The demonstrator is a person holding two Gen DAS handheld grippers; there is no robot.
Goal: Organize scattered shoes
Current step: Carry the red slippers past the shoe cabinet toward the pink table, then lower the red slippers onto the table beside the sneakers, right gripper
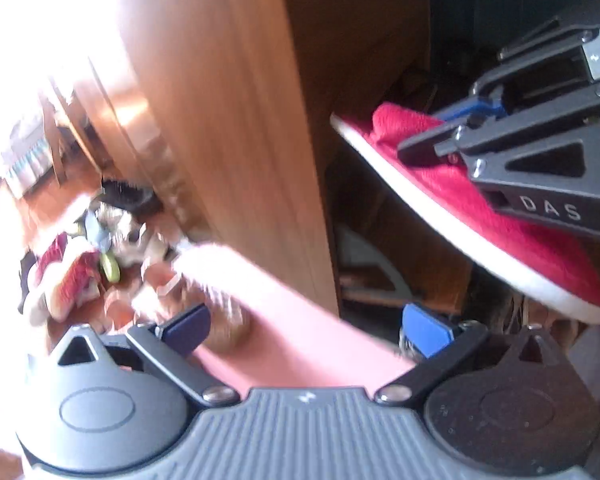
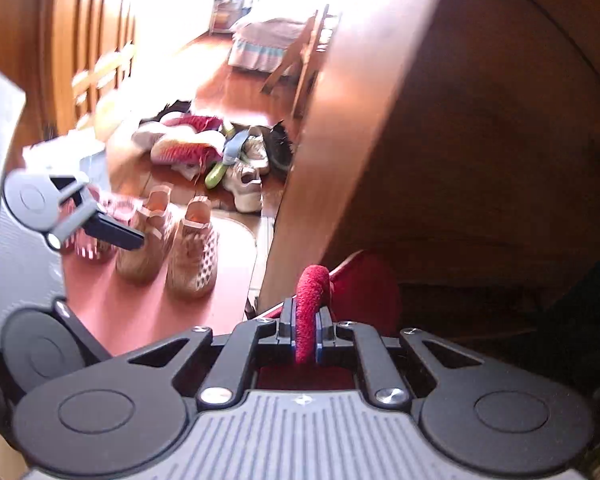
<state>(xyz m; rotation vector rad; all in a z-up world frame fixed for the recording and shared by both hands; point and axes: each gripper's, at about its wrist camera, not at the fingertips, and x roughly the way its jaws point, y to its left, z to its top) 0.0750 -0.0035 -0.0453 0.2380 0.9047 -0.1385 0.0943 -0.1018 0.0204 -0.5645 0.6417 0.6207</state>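
Already the right hand-held gripper (image 2: 306, 330) is clamped on the collar of the red slipper (image 1: 480, 208), carried toe-first toward the dark cabinet opening (image 1: 380, 200) ahead. Beside it, the left hand-held gripper (image 1: 306, 330) hangs open and empty above the pink mat (image 2: 148, 300).

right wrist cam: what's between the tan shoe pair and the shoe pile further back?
Mostly bare: the pink mat's far edge, then wood floor, between the tan pair and the shoe pile. Seen in the right wrist view.

Right gripper (image 2: 307, 334): black linkage arms, silver screws, ribbed grey body, blue pads, white "DAS" lettering. Left gripper (image 1: 306, 326): same.
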